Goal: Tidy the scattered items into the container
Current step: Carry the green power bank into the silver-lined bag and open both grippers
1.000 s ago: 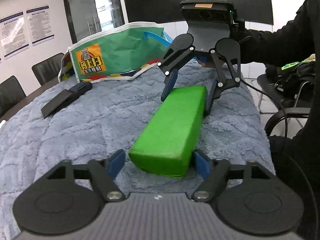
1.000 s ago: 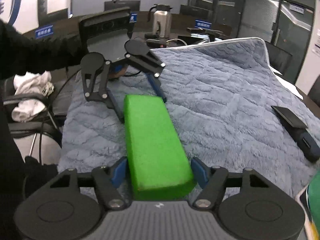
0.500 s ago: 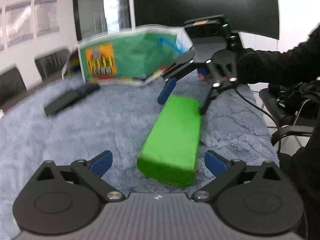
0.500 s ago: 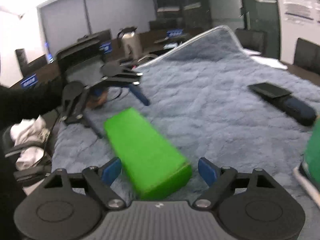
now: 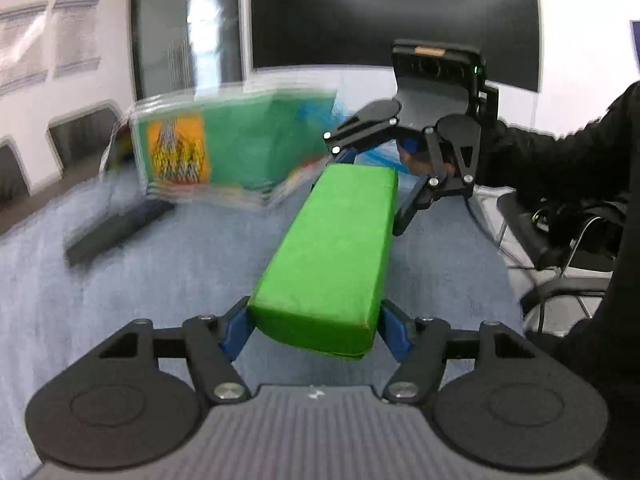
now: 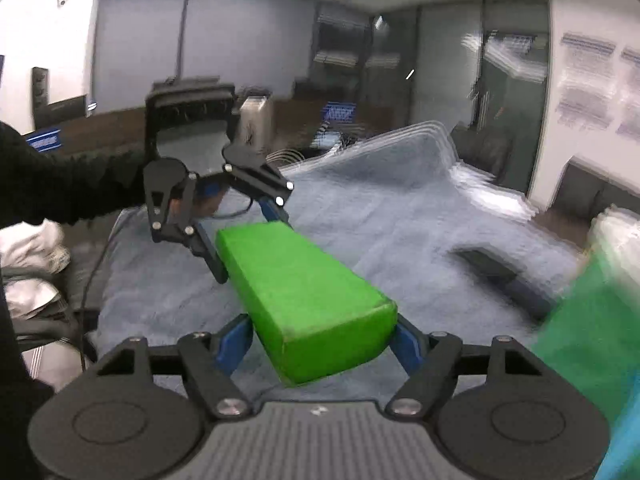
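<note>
Claws [image 5: 314,326] [image 6: 322,338] seemingly clamped on green block [image 5: 332,248]

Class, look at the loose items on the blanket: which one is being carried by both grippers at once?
The long green block: the left gripper clamps one end, the right gripper the other. The dark flat item lies untouched on the blanket.

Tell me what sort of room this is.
Most likely an office meeting room. A large dark wall screen hangs behind the table, office chairs stand around it, and glass doors with posted notices line the far wall. A grey blanket covers the table.
</note>
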Tool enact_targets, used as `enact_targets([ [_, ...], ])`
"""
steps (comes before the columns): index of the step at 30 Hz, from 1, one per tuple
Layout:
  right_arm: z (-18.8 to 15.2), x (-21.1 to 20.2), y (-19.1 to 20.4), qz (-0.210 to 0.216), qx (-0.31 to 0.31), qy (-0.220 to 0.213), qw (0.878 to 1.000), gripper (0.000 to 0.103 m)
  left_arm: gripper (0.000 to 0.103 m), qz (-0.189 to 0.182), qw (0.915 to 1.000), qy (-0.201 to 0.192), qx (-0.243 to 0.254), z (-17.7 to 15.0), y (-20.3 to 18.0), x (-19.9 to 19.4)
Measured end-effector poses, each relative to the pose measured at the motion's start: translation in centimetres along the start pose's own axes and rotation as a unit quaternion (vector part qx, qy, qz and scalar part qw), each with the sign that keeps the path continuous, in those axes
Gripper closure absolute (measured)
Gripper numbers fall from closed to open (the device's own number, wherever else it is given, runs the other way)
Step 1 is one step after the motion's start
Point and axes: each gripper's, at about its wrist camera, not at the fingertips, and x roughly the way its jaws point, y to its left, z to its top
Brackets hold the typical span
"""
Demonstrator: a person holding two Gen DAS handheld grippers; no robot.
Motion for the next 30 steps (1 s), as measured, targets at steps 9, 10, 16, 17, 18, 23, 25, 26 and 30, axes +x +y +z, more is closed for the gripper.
enact_targets([
  [9,3.6,-13.8,-8.8,-0.150,0.012,-0.025,0.988,0.029,0.035,-0.040,0.9891,-0.005,0.141,19.3,4.6,8.4],
  [10,3.6,-14.9,-10.2,-0.161,0.019,-0.021,0.986,0.029,0.035,-0.036,0.9881,-0.002,0.150,21.0,5.0,9.8],
  [16,1.9,-17.4,-18.5,-0.184,0.066,0.027,0.980,0.027,0.034,-0.025,0.9849,0.032,0.168,26.8,7.2,18.7],
  [17,1.4,-17.4,-19.8,-0.190,0.072,0.035,0.979,0.027,0.034,-0.026,0.9852,0.038,0.165,27.1,7.8,19.9],
  [18,0.9,-17.2,-20.7,-0.193,0.081,0.041,0.977,0.027,0.034,-0.020,0.9858,0.044,0.161,27.3,8.4,21.3],
  [23,-1.6,-13.1,-25.0,-0.262,0.132,0.127,0.947,0.003,0.015,0.039,0.9883,0.078,0.125,27.2,11.1,26.2],
  [25,-1.9,-11.9,-25.0,-0.280,0.113,0.156,0.941,0.003,0.010,0.074,0.9868,0.069,0.127,27.1,11.5,26.9],
  [26,-1.9,-11.6,-24.6,-0.274,0.101,0.151,0.944,0.003,0.010,0.071,0.9870,0.068,0.128,27.0,11.5,26.9],
  [30,-1.3,-11.9,-23.5,-0.258,0.096,0.128,0.953,0.003,0.006,0.056,0.9882,0.061,0.128,26.8,11.1,25.6],
])
